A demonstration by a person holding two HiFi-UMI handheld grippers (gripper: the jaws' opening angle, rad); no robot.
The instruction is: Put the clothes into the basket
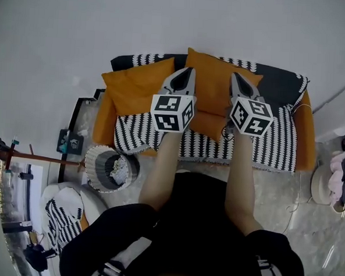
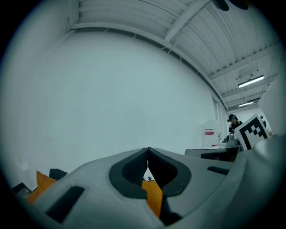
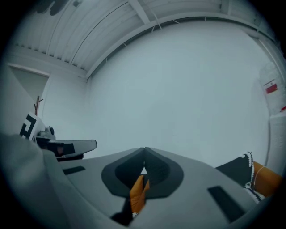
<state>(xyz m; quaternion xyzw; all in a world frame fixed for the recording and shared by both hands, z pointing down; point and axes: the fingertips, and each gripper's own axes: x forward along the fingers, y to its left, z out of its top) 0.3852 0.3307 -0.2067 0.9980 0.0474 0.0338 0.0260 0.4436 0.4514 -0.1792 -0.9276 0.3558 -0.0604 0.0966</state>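
In the head view, the person's two arms reached straight out toward 12 o'clock, side by side and level. The left gripper (image 1: 190,72) and the right gripper (image 1: 235,76) pointed over a sofa (image 1: 305,137) with orange cushions (image 1: 135,85). Both were pinched tight, with nothing in them. The basket (image 1: 94,157) sat on the floor at about 8 o'clock from the left gripper, well apart from it. Pale clothes (image 1: 120,171) lay inside it.

In the left gripper view, the left gripper (image 2: 147,150) had its jaws pressed together at the tips. It was empty and faced a plain white wall (image 2: 111,89). A bit of orange cushion (image 2: 154,197) showed through the little gap behind the tips.

In the right gripper view, the right gripper (image 3: 144,150) was clenched too and held nothing. Orange cushion (image 3: 137,194) peeked through its gap. The other gripper's marker cube (image 3: 29,126) showed at 9 o'clock.
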